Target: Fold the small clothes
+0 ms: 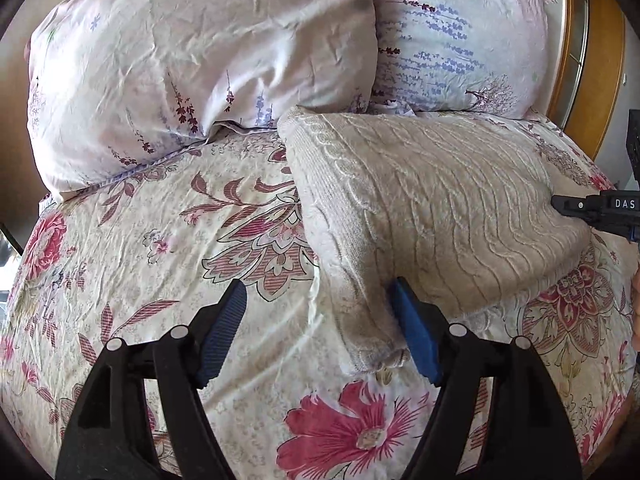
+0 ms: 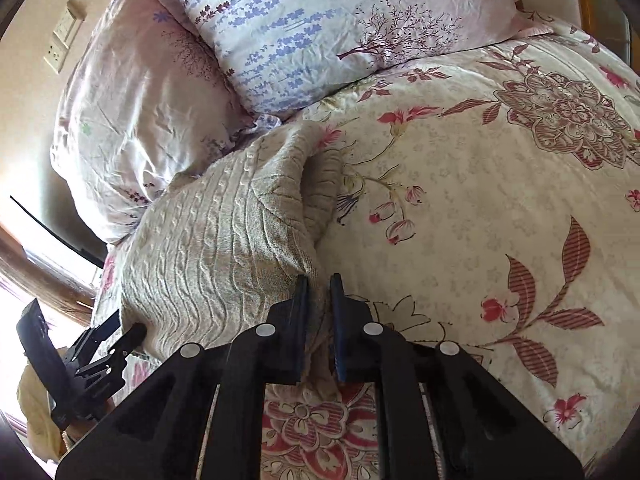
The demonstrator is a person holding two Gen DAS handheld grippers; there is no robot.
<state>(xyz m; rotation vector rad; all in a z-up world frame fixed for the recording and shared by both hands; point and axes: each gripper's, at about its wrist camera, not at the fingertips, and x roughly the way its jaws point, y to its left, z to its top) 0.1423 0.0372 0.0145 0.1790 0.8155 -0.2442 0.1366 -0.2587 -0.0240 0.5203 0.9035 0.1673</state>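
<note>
A beige cable-knit sweater [image 1: 432,208] lies folded on the floral bedspread [image 1: 168,248]. My left gripper [image 1: 320,300] is open, its jaws wide apart. A folded sweater corner [image 1: 368,336] lies between them, close to the right finger [image 1: 416,336]. In the right wrist view the sweater [image 2: 216,240] lies left of centre. My right gripper [image 2: 319,300] is shut on the sweater's near edge, with knit fabric pinched between its jaws. The right gripper also shows at the far right of the left wrist view [image 1: 592,206], and the left gripper at the lower left of the right wrist view [image 2: 104,348].
Two pillows lean at the head of the bed, a pale pink one [image 1: 192,60] and a lavender-print one [image 1: 452,36]. A wooden headboard [image 1: 596,52] stands behind them. Wall sockets [image 2: 64,36] show on the wall at the left. The bedspread [image 2: 500,184] extends to the right.
</note>
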